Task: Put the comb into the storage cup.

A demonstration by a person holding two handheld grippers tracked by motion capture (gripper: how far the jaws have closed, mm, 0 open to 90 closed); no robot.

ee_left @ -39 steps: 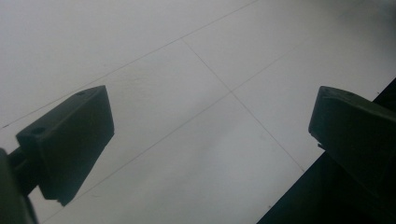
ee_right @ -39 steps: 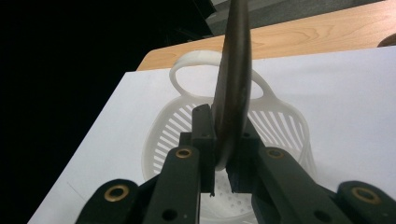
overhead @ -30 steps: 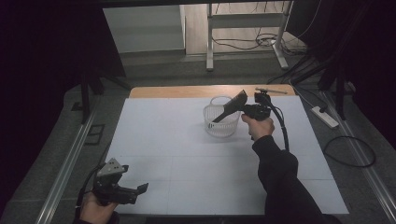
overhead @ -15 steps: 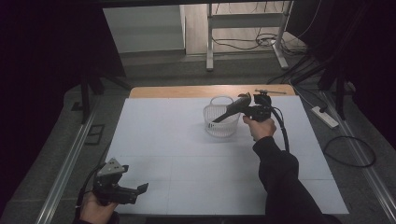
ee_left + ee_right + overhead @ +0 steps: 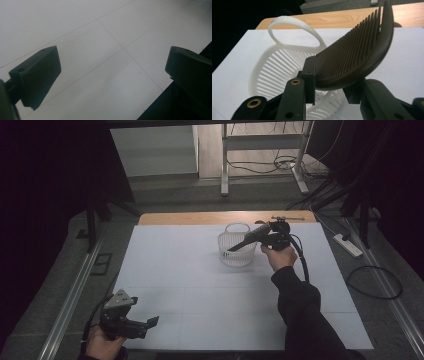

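From the high view, the right gripper reaches out over the white basket, a dark comb slanting down from it toward the basket's mouth. The right gripper view adds the detail: the comb lies between the two black jaws, teeth facing the left one, its curved spine resting against the right one. The jaws have just been opening, with the comb between them and leaning across; whether the pads press on it at this moment I cannot tell. Just beyond and below the jaw tips sits the basket, its handle arching up past the left jaw.

Down at the near left corner, the left gripper hangs low over the white table. The left gripper view shows what the high view can't: its jaws spread wide, nothing between them but bare table with thin seam lines.
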